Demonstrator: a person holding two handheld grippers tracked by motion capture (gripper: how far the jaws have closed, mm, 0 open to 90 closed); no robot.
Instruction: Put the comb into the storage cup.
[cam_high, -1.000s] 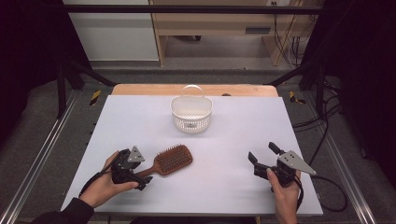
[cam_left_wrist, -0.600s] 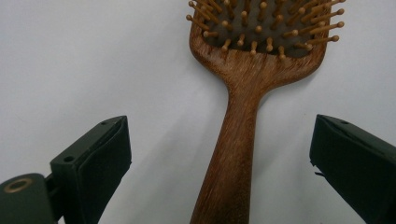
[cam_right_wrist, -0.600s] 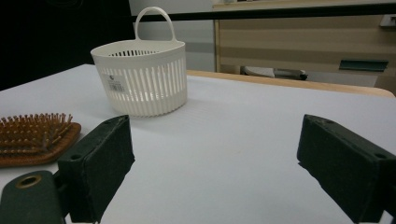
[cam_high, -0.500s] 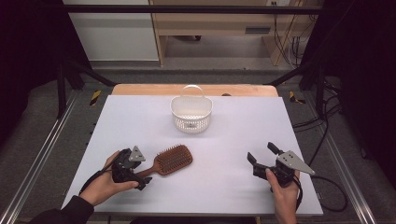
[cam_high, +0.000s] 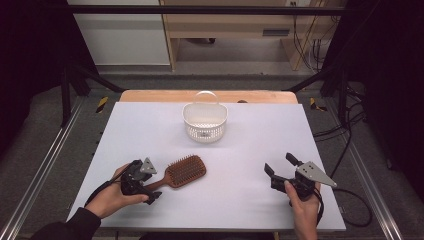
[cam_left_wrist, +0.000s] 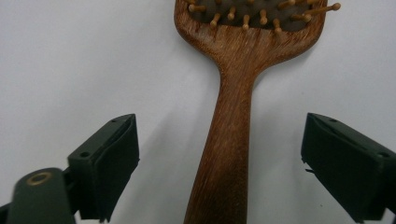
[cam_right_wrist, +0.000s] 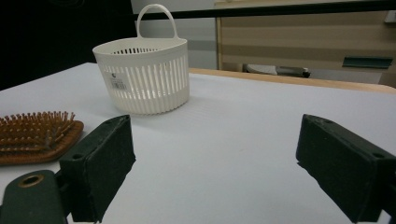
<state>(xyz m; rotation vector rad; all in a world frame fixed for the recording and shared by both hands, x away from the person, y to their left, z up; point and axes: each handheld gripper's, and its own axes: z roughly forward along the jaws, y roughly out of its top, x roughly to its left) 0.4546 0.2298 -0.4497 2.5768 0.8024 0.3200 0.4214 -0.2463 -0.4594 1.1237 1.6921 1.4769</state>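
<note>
Black jaws of the left gripper (cam_left_wrist: 219, 163) stand wide apart in the left gripper view, one on each side of the wooden hairbrush (cam_left_wrist: 233, 116) handle, touching neither flank. We see bare table (cam_left_wrist: 56, 56) between each pad and the wood, so nothing is gripped; the handle runs up the middle of the gap and slightly nearer the left jaw. The bristled head lies beyond the jaw tips, pins facing up.

From the high view, the left gripper (cam_high: 141, 180) sits at the near-left of the white table (cam_high: 250, 200), with the hairbrush (cam_high: 181, 172) angled away from it toward the centre. The right gripper (cam_high: 282, 170) rests well apart at the near-right, its jaws also spread wide and holding nothing. In the right gripper view (cam_right_wrist: 212, 163) we look across open table toward the white slotted basket (cam_right_wrist: 144, 77), which stands upright at the far middle with its handle raised.

Risks, as we judge them:
- Handle tapers and looks smooth; a close near the thin end could let the heavy head droop or swivel.
- Handle is off-centre in the gap; one jaw meeting it first could skid the brush sideways.
- Basket (cam_high: 205, 121) looks light; a long brush dropped in could tip it.
</note>
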